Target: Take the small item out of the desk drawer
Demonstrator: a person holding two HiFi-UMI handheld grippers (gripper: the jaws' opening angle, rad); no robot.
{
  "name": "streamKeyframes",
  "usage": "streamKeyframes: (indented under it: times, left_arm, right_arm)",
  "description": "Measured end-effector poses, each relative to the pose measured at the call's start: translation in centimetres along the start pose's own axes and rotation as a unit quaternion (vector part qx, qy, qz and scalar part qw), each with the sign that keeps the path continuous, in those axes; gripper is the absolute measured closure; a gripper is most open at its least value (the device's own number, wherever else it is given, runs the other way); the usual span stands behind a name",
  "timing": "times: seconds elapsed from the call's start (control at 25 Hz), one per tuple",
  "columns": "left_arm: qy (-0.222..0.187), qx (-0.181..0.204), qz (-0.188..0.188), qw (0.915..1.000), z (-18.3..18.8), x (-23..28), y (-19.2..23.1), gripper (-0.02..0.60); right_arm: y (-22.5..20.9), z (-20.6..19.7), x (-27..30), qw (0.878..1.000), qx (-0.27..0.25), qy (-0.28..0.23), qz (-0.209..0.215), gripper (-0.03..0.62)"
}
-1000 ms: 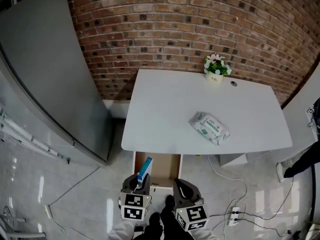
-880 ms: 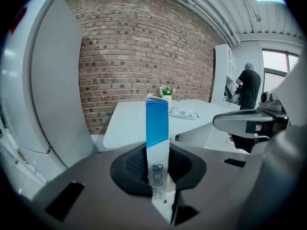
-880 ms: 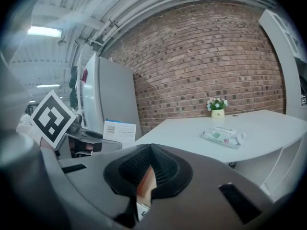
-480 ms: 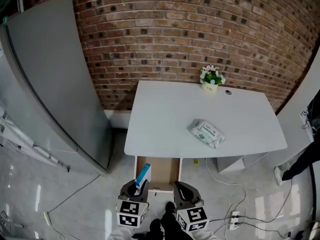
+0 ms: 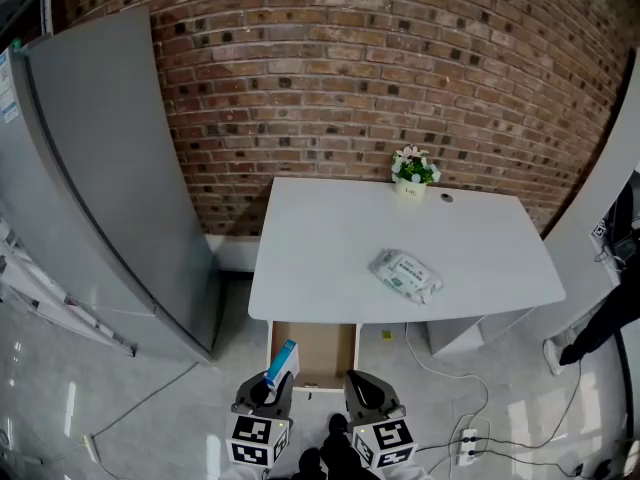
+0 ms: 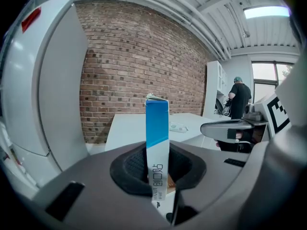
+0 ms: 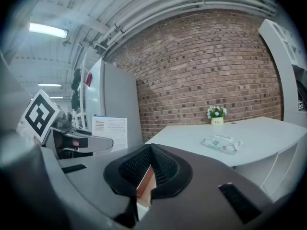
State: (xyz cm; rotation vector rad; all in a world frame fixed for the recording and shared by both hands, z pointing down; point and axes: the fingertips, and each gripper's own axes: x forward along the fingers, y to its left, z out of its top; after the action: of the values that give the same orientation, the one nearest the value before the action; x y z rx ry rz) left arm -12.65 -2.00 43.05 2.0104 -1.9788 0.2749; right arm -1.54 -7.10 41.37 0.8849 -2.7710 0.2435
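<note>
A small blue and white box stands upright between the pads of my left gripper, just in front of the open wooden drawer under the white desk. In the left gripper view the box rises out of the left gripper, which is shut on its lower white part. My right gripper hangs beside it, to the right of the drawer's front. In its own view the right gripper has its pads together with nothing between them.
A pack of wet wipes lies on the desk and a small flower pot stands at its back edge. A tall grey cabinet stands to the left. Cables and a power strip lie on the floor at right. A person stands far right.
Both grippers and the box have drawn back from the drawer toward me. The desk now sits farther off in the head view.
</note>
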Motion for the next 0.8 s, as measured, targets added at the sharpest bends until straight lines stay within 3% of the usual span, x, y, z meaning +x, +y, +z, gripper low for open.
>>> streamKeyframes:
  times: [0.8]
  left_arm:
    - [-0.023,0.009,0.000,0.9997,1.1,-2.4,0.5,0.512]
  right_arm:
    - [1.3,1.1,-1.4,1.000,-0.002,-0.012,-0.003,0.569]
